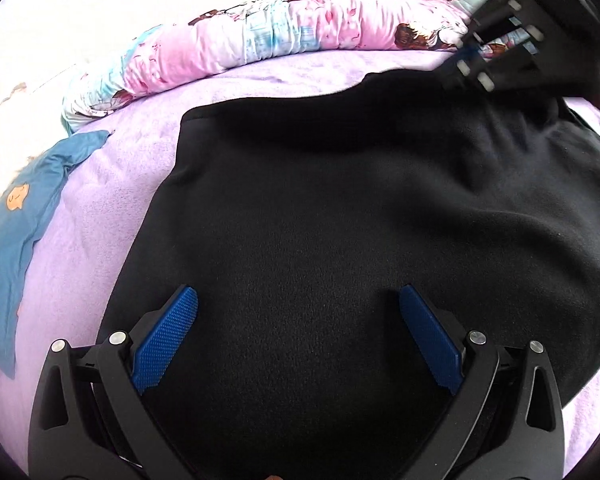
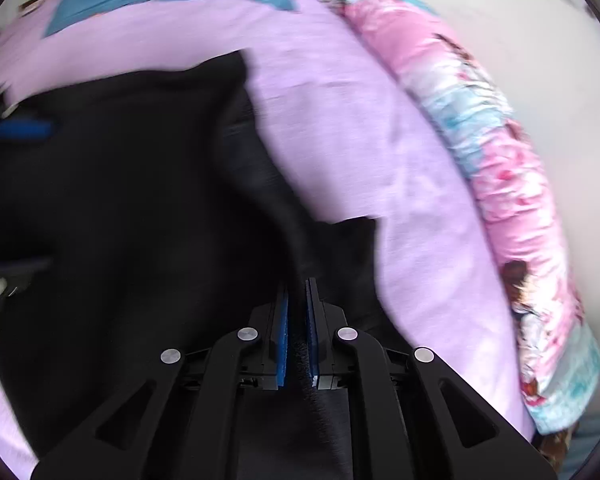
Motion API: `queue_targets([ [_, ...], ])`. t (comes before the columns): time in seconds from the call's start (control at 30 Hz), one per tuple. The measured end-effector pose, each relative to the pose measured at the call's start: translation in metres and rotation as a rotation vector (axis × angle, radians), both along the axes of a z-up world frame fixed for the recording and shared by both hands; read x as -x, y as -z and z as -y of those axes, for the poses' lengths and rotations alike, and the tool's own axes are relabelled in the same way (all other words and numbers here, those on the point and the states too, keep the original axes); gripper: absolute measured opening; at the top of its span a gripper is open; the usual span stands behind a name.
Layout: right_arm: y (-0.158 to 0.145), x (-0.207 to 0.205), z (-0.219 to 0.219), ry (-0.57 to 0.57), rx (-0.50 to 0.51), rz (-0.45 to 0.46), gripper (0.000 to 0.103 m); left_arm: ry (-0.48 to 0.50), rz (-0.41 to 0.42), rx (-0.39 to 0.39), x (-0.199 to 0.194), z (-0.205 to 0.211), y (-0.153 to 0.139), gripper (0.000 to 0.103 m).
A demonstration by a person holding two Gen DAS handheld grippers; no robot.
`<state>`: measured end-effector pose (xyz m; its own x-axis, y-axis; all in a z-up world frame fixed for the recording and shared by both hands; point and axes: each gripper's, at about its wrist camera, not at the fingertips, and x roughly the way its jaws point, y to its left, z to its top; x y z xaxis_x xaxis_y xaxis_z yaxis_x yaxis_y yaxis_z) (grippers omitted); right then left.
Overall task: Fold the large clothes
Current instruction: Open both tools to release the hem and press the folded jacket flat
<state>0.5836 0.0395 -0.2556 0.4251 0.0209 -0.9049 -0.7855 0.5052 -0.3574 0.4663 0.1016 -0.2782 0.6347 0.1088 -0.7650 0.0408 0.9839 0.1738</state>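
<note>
Right wrist: right tongs [image 2: 298, 284] pinched on black garment [image 2: 140, 200]; left tongs [image 1: 298, 300] wide above it.

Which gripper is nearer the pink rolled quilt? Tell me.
Right. The right gripper, shut on the black garment, sits near the pink rolled quilt; the open left gripper hovers over the garment, farther off.

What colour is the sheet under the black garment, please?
Pale lilac sheet, plain; clearest in the left wrist view.
</note>
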Motion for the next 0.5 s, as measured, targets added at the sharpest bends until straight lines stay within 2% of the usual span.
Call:
queue_targets([
  [0.07, 0.003, -0.019, 0.003, 0.051, 0.028, 0.012, 0.015, 0.000, -0.004, 0.004, -0.001, 0.000, 0.000, 0.098],
  [0.1, 0.006, -0.030, 0.006, 0.080, 0.057, 0.028, 0.034, 0.001, -0.005, 0.005, -0.002, 0.000, 0.000, 0.098],
  [0.13, 0.008, -0.037, 0.008, 0.097, 0.075, 0.045, 0.058, 0.002, -0.006, 0.007, -0.003, -0.001, 0.000, 0.098],
  [0.17, 0.007, -0.042, 0.010, 0.117, 0.088, 0.070, 0.066, 0.001, -0.009, 0.013, -0.004, -0.001, 0.000, 0.098],
  [0.3, 0.017, -0.049, 0.016, 0.163, 0.094, 0.028, 0.068, 0.002, -0.012, 0.014, -0.005, 0.000, 0.002, 0.098],
  [0.37, 0.012, -0.048, 0.017, 0.182, 0.079, 0.016, 0.068, 0.002, -0.016, 0.015, -0.004, 0.000, 0.001, 0.098],
  [0.4, -0.004, -0.046, 0.018, 0.202, 0.021, 0.017, 0.070, 0.004, -0.020, 0.016, -0.005, 0.000, 0.000, 0.098],
  [0.43, -0.018, -0.047, 0.018, 0.218, -0.033, -0.006, 0.080, 0.003, -0.024, 0.025, -0.005, -0.001, -0.003, 0.098],
  [0.47, -0.040, -0.047, 0.020, 0.236, -0.089, -0.044, 0.083, 0.001, -0.025, 0.034, -0.004, -0.002, -0.004, 0.098],
  [0.5, -0.055, -0.044, 0.023, 0.240, -0.112, -0.035, 0.084, -0.003, -0.030, 0.048, -0.004, -0.004, -0.005, 0.097],
])
